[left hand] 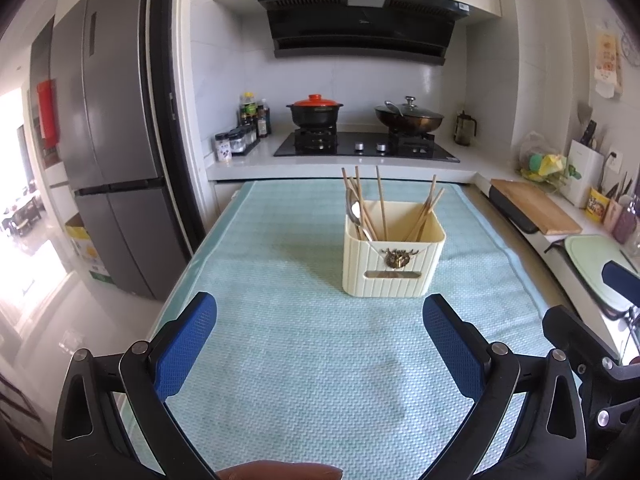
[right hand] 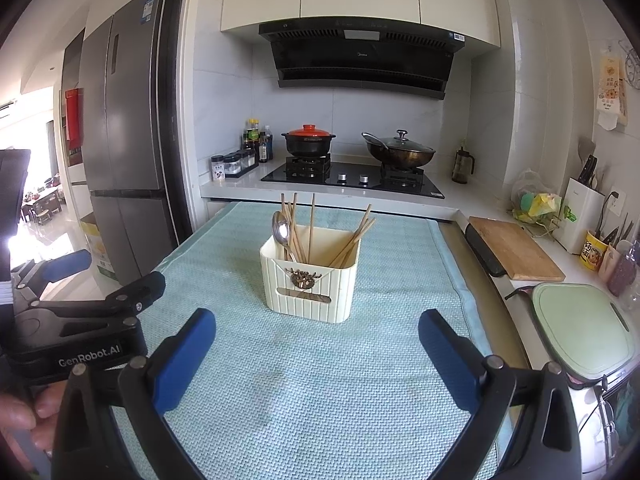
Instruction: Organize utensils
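A cream ribbed utensil holder [left hand: 394, 264] stands upright on a light blue mat [left hand: 304, 360]; it also shows in the right wrist view [right hand: 312, 288]. Several wooden chopsticks [left hand: 382, 204] and metal spoons [left hand: 354, 210] stand in it, the spoons at its left side [right hand: 281, 232]. My left gripper [left hand: 320, 312] is open and empty, well short of the holder. My right gripper [right hand: 318, 330] is open and empty, just in front of the holder. The left gripper's body [right hand: 72, 308] shows at the left of the right wrist view.
A gas hob [left hand: 364, 146] with an orange-lidded pot [left hand: 314, 110] and a wok [left hand: 408, 116] lies behind the mat. A wooden cutting board [right hand: 514, 248] and a green board [right hand: 580, 328] sit on the right counter. A fridge [left hand: 108, 140] stands at left.
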`<action>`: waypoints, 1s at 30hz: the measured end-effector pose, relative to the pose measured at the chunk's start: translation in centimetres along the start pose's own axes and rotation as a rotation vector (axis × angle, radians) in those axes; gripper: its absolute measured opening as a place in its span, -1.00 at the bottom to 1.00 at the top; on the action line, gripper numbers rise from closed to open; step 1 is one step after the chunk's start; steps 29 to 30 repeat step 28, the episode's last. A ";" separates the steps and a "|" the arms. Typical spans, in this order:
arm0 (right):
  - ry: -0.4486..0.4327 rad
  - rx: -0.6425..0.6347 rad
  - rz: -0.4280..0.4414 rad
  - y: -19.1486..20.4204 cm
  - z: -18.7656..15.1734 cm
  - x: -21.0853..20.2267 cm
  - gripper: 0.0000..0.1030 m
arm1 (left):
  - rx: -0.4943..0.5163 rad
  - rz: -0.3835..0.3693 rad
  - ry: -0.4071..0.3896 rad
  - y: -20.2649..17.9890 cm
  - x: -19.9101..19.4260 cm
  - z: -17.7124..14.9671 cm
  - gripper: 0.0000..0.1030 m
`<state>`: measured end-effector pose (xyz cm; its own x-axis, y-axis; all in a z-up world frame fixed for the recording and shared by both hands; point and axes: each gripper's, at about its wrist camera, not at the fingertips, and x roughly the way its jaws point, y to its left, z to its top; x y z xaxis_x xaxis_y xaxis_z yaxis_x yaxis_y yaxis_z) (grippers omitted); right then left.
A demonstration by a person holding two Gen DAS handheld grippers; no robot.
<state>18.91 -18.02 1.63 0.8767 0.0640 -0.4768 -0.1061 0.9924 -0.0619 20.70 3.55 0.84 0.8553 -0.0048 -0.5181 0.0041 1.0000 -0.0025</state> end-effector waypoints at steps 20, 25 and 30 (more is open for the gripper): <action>0.014 -0.011 0.001 -0.1 -0.3 0.1 1.00 | 0.006 -0.008 0.004 0.1 -0.1 0.1 0.99; 0.023 -0.019 -0.004 0.1 -0.5 0.2 1.00 | -0.022 -0.028 0.006 0.5 -0.4 0.1 0.99; 0.026 -0.022 -0.008 0.1 -0.6 0.3 1.00 | -0.022 -0.020 -0.003 0.6 -0.6 0.1 0.99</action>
